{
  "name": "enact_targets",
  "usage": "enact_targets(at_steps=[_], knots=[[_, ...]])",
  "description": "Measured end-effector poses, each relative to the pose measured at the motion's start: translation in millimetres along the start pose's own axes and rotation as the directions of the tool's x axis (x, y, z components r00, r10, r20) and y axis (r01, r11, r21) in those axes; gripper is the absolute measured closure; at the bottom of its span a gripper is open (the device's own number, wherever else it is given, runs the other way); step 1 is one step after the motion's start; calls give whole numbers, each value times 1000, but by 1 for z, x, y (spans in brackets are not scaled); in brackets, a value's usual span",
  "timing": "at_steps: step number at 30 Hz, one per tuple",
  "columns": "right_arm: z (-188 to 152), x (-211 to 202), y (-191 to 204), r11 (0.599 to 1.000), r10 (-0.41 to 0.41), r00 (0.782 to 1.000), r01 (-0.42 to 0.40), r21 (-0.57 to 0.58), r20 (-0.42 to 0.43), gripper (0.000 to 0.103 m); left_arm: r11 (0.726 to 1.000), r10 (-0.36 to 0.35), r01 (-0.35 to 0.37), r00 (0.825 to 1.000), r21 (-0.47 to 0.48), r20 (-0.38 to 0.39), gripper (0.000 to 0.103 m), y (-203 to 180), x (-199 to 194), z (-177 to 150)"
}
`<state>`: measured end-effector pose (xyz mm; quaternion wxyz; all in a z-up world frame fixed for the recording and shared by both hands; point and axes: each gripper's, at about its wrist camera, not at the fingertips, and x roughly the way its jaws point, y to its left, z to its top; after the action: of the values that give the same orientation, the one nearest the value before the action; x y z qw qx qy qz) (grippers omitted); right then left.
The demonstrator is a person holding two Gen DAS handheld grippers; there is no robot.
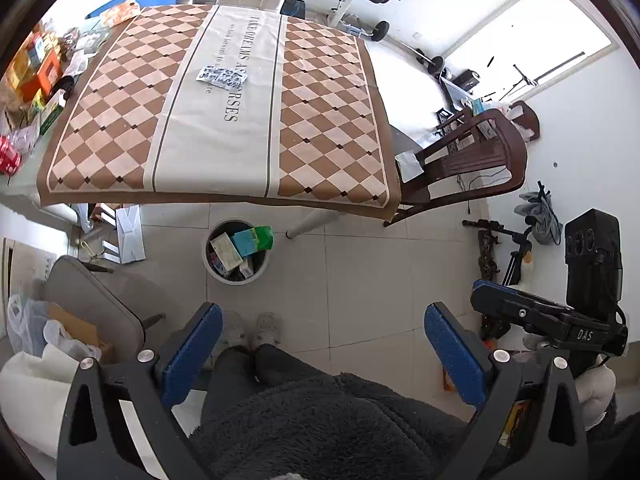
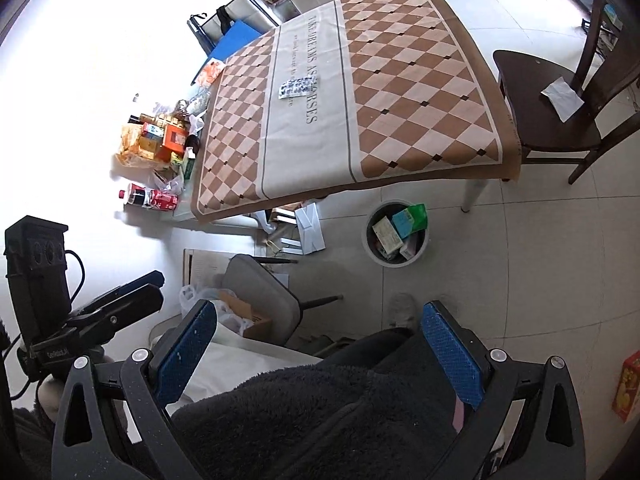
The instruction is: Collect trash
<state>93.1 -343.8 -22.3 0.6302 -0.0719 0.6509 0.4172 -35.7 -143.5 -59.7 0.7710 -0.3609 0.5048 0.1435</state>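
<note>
- I'm looking down on a tiled floor point(image 1: 360, 272) with one worktop point(image 1: 224, 120) under a brown-and-cream diamond cloth, printed lettering running down its pale middle strip.
- My left gripper point(image 1: 320, 356) hangs high above the floor, aimed down over my lap and slippers; its jaws stand wide apart with nothing between them.
- My right gripper point(image 2: 316, 356) sits at about the same height, beside the left one, tilted down the same way; its jaws are also wide apart and hold nothing.
- One piece of trash, a flat printed wrapper point(image 1: 222, 77), lies on the cloth's middle strip, well away from both grippers.
- One round bin point(image 1: 236, 252) stands on the floor just in front of the worktop's near edge, beside a white leg. I count at least four boxes in it, a green one point(image 1: 262, 237) poking over the rim.
- A heap of boxes and bags point(image 2: 160, 140) sits past the cloth's left edge, with one red-labelled bottle point(image 2: 148, 198) lying on its side.
- One dark wooden chair point(image 2: 552, 120) carries a white paper.
</note>
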Motion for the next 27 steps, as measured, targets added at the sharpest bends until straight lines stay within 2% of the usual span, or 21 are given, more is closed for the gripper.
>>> enact_targets(at_steps=[13,27], knots=[[3,1,13,998,0,1000,0,-66,-6,0,1000,11,-11,999,-10,34,0,3,-10,-11],[-4,-7,18,995,-5,1000,3,-99,-12,0,999,37,-38,998,33,41,0,-10,-15,-16]])
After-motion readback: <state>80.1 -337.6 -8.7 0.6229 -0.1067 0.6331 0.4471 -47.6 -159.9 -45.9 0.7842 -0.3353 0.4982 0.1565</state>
